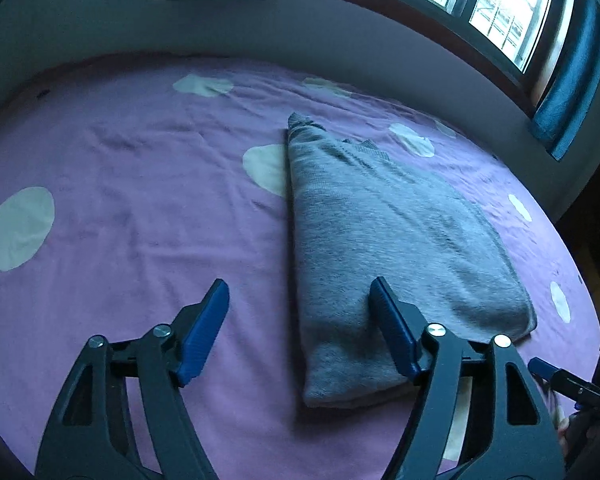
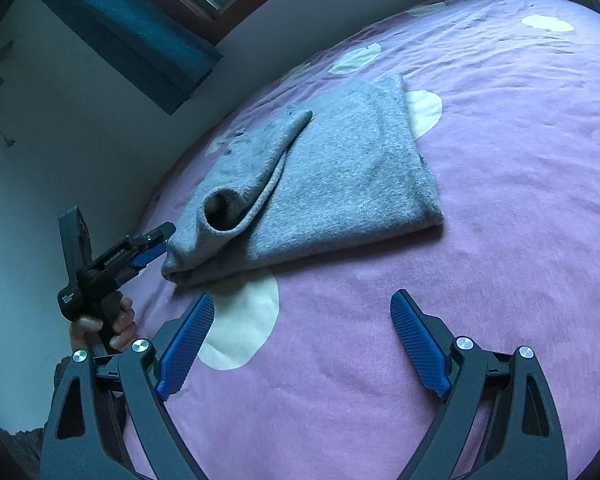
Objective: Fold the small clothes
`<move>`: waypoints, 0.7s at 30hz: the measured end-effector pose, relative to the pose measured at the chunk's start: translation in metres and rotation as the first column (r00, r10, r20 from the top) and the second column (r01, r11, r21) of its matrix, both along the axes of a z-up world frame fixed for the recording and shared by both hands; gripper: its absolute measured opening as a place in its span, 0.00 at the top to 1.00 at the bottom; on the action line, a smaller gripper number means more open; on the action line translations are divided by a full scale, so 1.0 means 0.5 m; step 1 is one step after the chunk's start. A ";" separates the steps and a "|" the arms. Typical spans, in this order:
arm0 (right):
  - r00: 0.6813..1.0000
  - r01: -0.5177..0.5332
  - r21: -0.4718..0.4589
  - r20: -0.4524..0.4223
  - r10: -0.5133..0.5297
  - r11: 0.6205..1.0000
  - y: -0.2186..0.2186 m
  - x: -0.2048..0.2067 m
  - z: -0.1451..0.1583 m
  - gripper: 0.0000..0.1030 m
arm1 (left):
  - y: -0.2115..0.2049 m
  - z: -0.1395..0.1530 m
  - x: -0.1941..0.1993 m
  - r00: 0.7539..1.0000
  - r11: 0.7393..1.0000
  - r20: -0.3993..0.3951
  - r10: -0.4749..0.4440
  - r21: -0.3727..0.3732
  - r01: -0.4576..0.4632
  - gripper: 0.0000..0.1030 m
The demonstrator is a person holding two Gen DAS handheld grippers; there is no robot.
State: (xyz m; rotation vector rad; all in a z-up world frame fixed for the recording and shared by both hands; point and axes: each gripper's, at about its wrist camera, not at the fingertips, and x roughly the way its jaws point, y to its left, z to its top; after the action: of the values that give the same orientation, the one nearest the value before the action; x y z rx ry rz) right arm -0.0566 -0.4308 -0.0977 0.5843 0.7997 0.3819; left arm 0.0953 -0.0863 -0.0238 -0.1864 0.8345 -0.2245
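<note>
A grey knitted sweater lies folded into a long narrow shape on the purple bedspread. My left gripper is open just above its near end, its right pad over the cloth, its left pad over bare bedspread. In the right wrist view the sweater has a sleeve with an open cuff lying across it. My right gripper is open and empty over the bedspread, in front of the sweater. The left gripper shows there, held by a hand, at the sweater's left end.
The bedspread has white round spots. A wall runs along the bed's far side, with a window and a blue curtain above. The right gripper's tip shows at the left view's right edge.
</note>
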 end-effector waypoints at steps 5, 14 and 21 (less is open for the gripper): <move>1.000 -0.023 0.042 0.005 0.023 0.999 0.015 0.001 0.032 0.14 | 0.005 -0.005 0.009 1.000 1.000 0.021 -0.013 -0.004 0.013 0.28; 0.995 -0.079 0.222 -0.033 0.089 0.972 0.041 0.105 0.067 0.14 | 0.041 -0.033 0.042 1.000 0.992 -0.001 0.006 -0.128 -0.006 0.23; 0.972 -0.055 0.322 -0.201 0.125 0.945 0.066 0.229 0.013 0.14 | 0.064 -0.042 0.050 0.999 0.986 -0.019 0.031 -0.166 -0.033 0.23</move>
State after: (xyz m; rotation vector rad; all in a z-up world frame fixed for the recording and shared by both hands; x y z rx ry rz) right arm 0.0578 -0.3978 -0.0911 0.9019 0.9880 0.5422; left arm 0.1205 -0.0544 -0.0449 -0.3581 0.8291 -0.2627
